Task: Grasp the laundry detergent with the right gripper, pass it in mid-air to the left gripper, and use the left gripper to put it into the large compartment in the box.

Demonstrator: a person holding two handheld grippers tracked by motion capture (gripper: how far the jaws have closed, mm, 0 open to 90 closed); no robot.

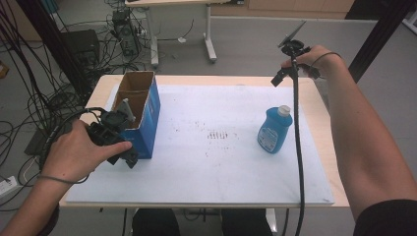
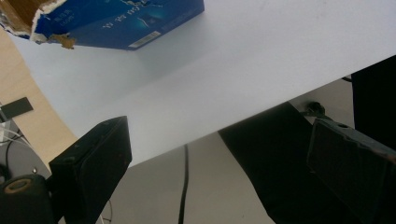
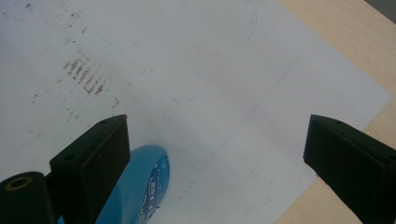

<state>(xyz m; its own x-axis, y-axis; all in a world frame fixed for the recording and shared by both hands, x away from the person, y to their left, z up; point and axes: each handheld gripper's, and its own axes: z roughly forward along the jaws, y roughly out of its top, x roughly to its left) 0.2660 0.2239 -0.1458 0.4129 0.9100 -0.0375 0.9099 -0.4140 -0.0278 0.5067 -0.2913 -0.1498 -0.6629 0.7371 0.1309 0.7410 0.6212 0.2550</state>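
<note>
A blue cardboard box (image 1: 142,115) with its top open stands at the left of the white sheet (image 1: 206,167). A hand holds my left gripper (image 1: 124,158) beside the box's near corner; its jaws stand wide open with nothing between them (image 2: 219,128). In the left gripper view the box (image 2: 116,23) lies at the top left. A blue bottle with a white cap (image 1: 274,130) stands upright at the right. My right gripper (image 1: 280,77) hangs above the table's far right, open and empty (image 3: 217,123). In the right gripper view the bottle (image 3: 140,186) sits low beside the left jaw.
The sheet covers a tan wooden table (image 1: 319,123), with bare wood along its right and far edges. Brown smudges (image 1: 219,135) mark the sheet's middle. Cables (image 1: 29,98) lie on the floor at left, and a desk leg (image 1: 210,46) stands behind the table.
</note>
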